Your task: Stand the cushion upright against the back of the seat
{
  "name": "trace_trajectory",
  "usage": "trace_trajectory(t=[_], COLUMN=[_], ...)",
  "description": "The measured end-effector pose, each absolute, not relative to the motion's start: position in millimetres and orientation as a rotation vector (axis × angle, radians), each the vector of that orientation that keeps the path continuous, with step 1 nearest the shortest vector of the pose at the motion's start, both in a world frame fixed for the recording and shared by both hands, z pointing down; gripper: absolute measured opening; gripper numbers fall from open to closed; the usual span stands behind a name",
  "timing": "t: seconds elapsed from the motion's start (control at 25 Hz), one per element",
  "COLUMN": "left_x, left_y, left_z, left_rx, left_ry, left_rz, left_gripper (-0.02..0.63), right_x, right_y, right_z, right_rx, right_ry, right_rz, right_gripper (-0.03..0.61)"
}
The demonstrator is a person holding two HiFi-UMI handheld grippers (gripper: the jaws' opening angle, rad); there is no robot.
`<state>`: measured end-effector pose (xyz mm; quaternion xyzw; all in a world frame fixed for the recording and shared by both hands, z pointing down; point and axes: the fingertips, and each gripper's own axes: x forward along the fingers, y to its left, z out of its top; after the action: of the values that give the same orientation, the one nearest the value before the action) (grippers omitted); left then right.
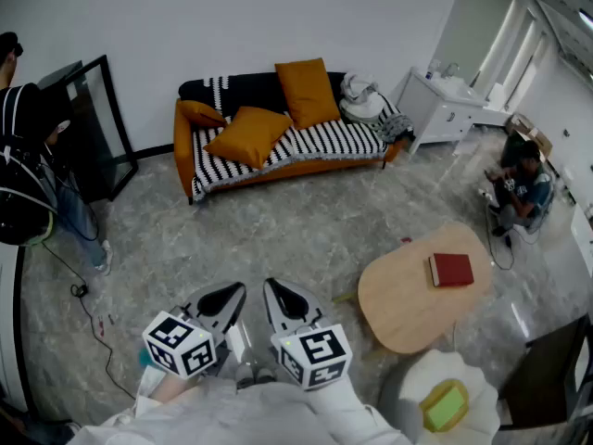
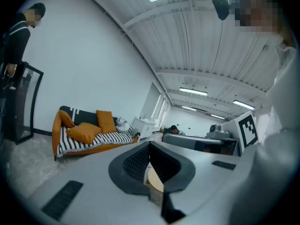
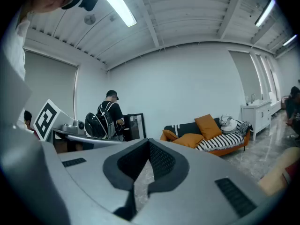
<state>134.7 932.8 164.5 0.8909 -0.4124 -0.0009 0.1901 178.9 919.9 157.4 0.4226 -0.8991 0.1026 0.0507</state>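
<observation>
The fingers (image 2: pixel 135 162) of the left gripper (image 2: pixel 150 146) were pressed together at the tips with nothing between them, and the fingers (image 3: pixel 164 161) of the right gripper (image 3: pixel 149 145) were pressed together the same way, also empty. In the head view both grippers sat side by side, low in the frame and close to the person's body.

Between them and the sofa (image 1: pixel 183 146) lay a broad stretch of grey marbled floor (image 1: pixel 278 221). A low oval wooden surface (image 1: pixel 408 304) stood off to the right of that line, carrying one red book (image 1: pixel 451 270).

The orange sofa stood well apart from the grippers, against the white wall, under a black-and-white striped throw (image 1: pixel 329 142). It held three orange cushions:
- The large cushion (image 1: pixel 248 135) lay tilted on the seat, left of the middle.
- A second cushion (image 1: pixel 308 91) stood upright against the backrest.
- A small cushion (image 1: pixel 199 112) sat tucked at the left arm.

A bundle of pale cloth (image 1: pixel 361 100) lay at the right end of the sofa.

Around the room there were:
- A white cabinet (image 1: pixel 443 108) to the right of the sofa.
- A black-framed glass panel (image 1: pixel 93 123) to the left of the sofa.
- Two other people — one with a backpack (image 1: pixel 20 156) at the left edge, one seated (image 1: pixel 519 185) at the right.
</observation>
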Motion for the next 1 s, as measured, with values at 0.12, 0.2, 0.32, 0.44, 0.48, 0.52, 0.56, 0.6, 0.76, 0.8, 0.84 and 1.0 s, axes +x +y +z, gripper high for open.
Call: trace_trajectory(t=[0.12, 0.2, 0.32, 0.44, 0.48, 0.52, 0.56, 0.6, 0.76, 0.8, 0.84, 1.0], left_x=[134, 134, 135, 135, 135, 136, 137, 139, 144, 145, 146, 151], left_y=[927, 925, 924, 925, 926, 927, 927, 927, 924, 924, 923, 921], left_z=[162, 161, 163, 169, 170, 170, 170, 169, 165, 164, 165, 166], left_rx=[2.504, 2.500, 2.493, 2.471, 2.466, 2.465, 2.468, 2.473, 2.488, 2.491, 2.490, 2.473], left_ry=[-1.159, -1.164, -1.168, -1.160, -1.156, -1.151, -1.147, -1.143, -1.138, -1.136, -1.134, -1.108], left_rz=[-0.006, -0.005, -0.006, -0.013, -0.017, -0.019, -0.019, -0.018, -0.022, -0.022, -0.025, -0.052], left_gripper=[0.008, 0.008, 0.008, 0.008, 0.008, 0.008, 0.008, 0.008, 0.008, 0.008, 0.008, 0.008], right_x=[176, 175, 176, 176, 177, 178, 179, 180, 182, 182, 182, 186], right_y=[914, 913, 914, 913, 913, 913, 912, 912, 910, 910, 910, 909], right_z=[155, 153, 152, 156, 157, 157, 156, 155, 152, 152, 153, 152], right_rx=[1.284, 1.281, 1.279, 1.279, 1.280, 1.281, 1.283, 1.284, 1.288, 1.288, 1.288, 1.297], right_ry=[-2.741, -2.746, -2.750, -2.742, -2.741, -2.740, -2.740, -2.741, -2.746, -2.747, -2.749, -2.801], right_rz=[0.301, 0.300, 0.298, 0.317, 0.323, 0.325, 0.324, 0.320, 0.315, 0.317, 0.321, 0.396], right_gripper=[0.012, 0.012, 0.012, 0.012, 0.012, 0.012, 0.012, 0.012, 0.012, 0.012, 0.012, 0.012])
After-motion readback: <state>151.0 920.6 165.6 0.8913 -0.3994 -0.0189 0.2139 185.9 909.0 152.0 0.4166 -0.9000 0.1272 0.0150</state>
